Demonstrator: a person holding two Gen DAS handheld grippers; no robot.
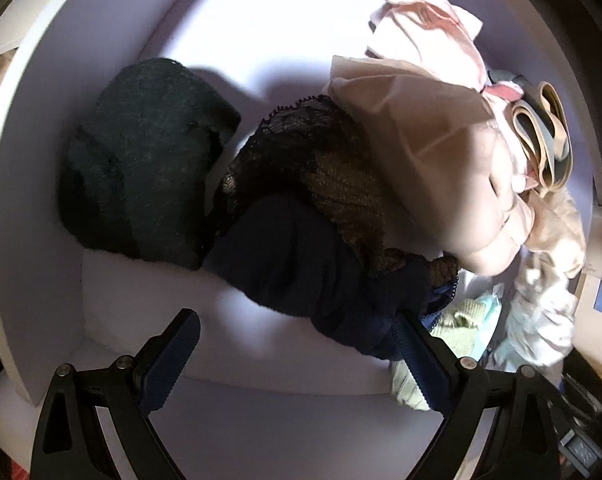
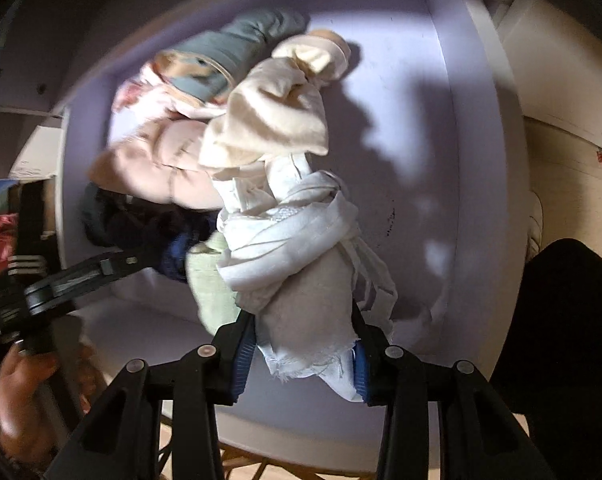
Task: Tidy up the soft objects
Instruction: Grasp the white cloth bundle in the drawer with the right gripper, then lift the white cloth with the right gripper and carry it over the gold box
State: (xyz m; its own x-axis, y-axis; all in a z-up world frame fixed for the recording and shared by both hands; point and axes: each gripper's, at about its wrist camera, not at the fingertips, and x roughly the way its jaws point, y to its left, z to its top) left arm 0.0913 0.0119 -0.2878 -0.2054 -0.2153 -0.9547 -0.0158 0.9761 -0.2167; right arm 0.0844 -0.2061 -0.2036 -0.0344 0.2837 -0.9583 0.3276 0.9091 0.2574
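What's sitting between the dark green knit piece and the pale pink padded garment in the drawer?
In the left wrist view, a black lace garment lies between the dark green knit piece and the pale pink padded garment.

Right hand-held gripper point(image 2: 305, 354) clamps a white cloth point(image 2: 301, 240) — over the drawer point(image 2: 441, 160).

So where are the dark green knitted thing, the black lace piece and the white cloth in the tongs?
dark green knitted thing point(image 1: 141, 160): left wrist view, its broad middle.
black lace piece point(image 1: 301, 148): left wrist view, its lacy upper part.
white cloth point(image 2: 301, 240): right wrist view, its bunched middle.
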